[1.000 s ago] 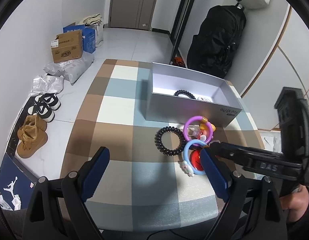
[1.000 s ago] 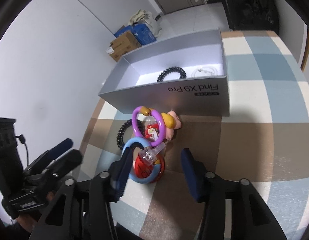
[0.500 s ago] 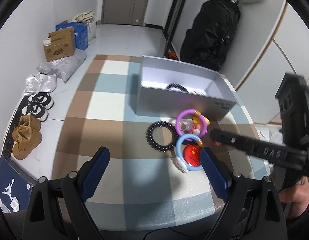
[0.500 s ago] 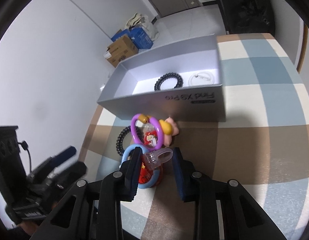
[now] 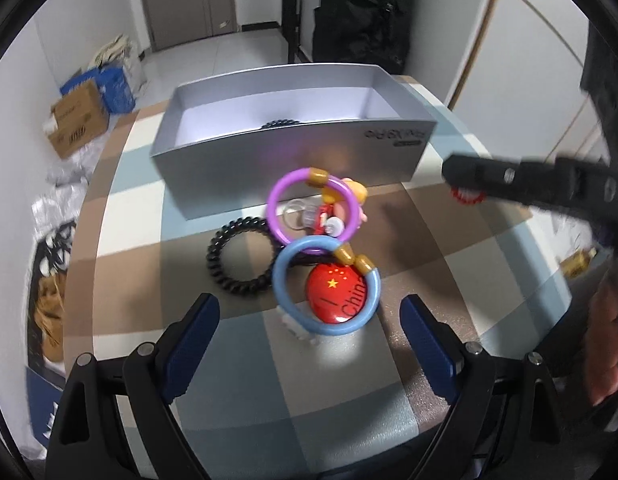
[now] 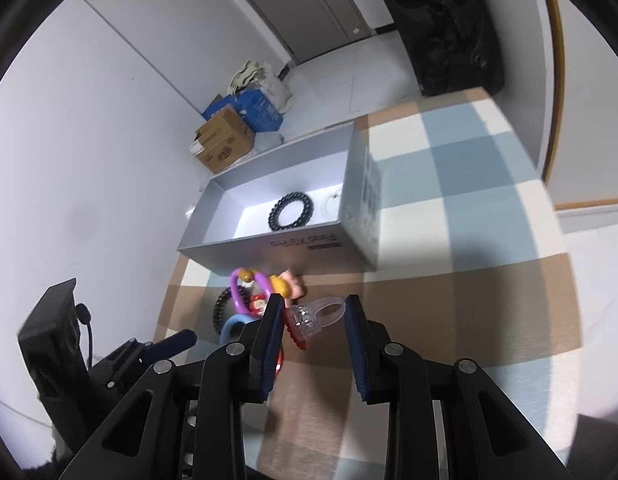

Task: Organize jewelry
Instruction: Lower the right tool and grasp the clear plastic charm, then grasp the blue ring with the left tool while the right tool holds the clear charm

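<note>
Fingers of the right gripper (image 6: 313,322) clamp a clear plastic ring (image 6: 317,314), its long axis crosswise between the pads, faceted head at the left pad, loop at the right, held above the checked tablecloth (image 6: 449,280). A red piece beneath the ring is hard to make out. Left gripper (image 5: 309,316) stands wide and empty over a blue bangle (image 5: 325,288) lying around a red badge (image 5: 337,294). Beyond lie a purple bangle (image 5: 315,210) and a black coil hair tie (image 5: 241,260). Farther off, the grey cardboard box (image 6: 285,246) holds another coil tie (image 6: 291,212); a pale item beside it is cut off by the box wall.
</note>
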The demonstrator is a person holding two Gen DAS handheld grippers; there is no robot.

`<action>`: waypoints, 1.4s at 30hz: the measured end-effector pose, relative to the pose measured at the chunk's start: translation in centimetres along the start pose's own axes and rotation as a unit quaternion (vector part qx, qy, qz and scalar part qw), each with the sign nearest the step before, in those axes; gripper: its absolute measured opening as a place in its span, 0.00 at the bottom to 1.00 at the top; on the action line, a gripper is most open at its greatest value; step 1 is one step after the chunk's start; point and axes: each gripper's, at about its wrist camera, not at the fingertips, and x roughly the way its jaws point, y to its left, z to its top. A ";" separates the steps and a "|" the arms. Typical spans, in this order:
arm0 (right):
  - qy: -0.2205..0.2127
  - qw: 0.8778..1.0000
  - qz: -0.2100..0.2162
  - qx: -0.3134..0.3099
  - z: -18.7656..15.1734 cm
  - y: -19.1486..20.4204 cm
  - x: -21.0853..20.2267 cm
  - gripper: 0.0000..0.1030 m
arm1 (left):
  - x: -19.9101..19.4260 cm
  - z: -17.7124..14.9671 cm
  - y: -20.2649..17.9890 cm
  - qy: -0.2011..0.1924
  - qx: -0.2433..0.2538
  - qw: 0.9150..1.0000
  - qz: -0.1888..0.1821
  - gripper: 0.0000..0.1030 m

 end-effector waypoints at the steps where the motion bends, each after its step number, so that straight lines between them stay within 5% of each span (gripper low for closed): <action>1: -0.004 1.000 -0.002 -0.002 0.1 0.0 -0.2 0.28 | 0.0 0.0 -0.2 0.000 0.005 1.000 0.003 0.86; 3: -0.009 1.000 -0.005 -0.004 0.1 -0.1 -0.6 0.28 | 0.0 -0.1 -0.4 0.001 0.011 1.000 0.012 0.85; 11: -0.018 1.000 0.001 0.006 0.2 -1.0 -1.7 0.28 | 0.2 -0.1 -0.6 0.006 0.013 1.000 0.010 0.54; 20: -0.024 1.000 0.010 0.011 0.2 -1.1 -2.2 0.28 | -0.7 -0.2 -0.8 -0.006 0.019 1.000 -0.003 0.54; 32: -0.028 0.999 0.014 0.012 0.2 -1.0 -2.3 0.28 | -2.0 1.0 1.7 -0.042 -0.059 0.996 -0.045 0.54; 42: -0.040 0.999 0.030 0.003 0.7 0.2 -2.4 0.28 | -3.3 2.4 4.4 -0.107 -0.114 0.985 -0.068 0.54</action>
